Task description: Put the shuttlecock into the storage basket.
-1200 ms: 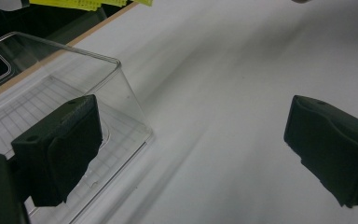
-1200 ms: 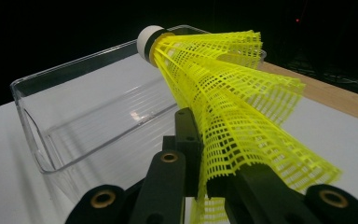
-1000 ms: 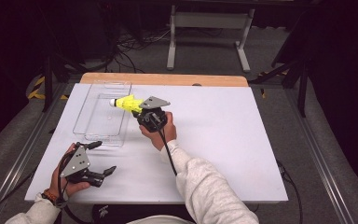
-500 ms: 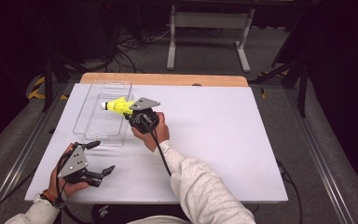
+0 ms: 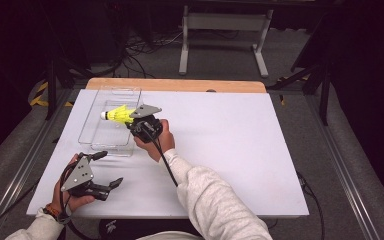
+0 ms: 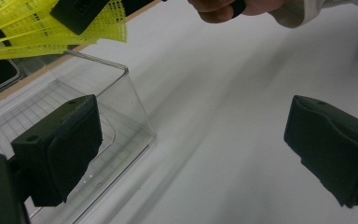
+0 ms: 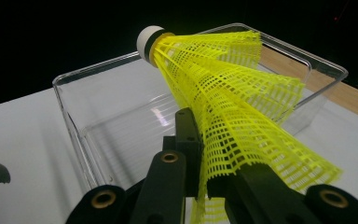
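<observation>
Right gripper (image 5: 132,119) clamped on yellow mesh-skirted plastic shuttlecock (image 5: 118,114), over clear plastic rectangular tray (image 5: 99,145); left gripper (image 5: 106,170) wide open, holding nothing, on white table (image 5: 240,145)

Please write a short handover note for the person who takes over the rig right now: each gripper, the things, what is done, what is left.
Right gripper: shut on the yellow shuttlecock by its skirt, held over the clear tray, cork end forward.
Left gripper: open, holding nothing, near the table's front left.
Done: shuttlecock picked up and brought over the tray.
Left: probably lower it and release it in the tray.
</observation>
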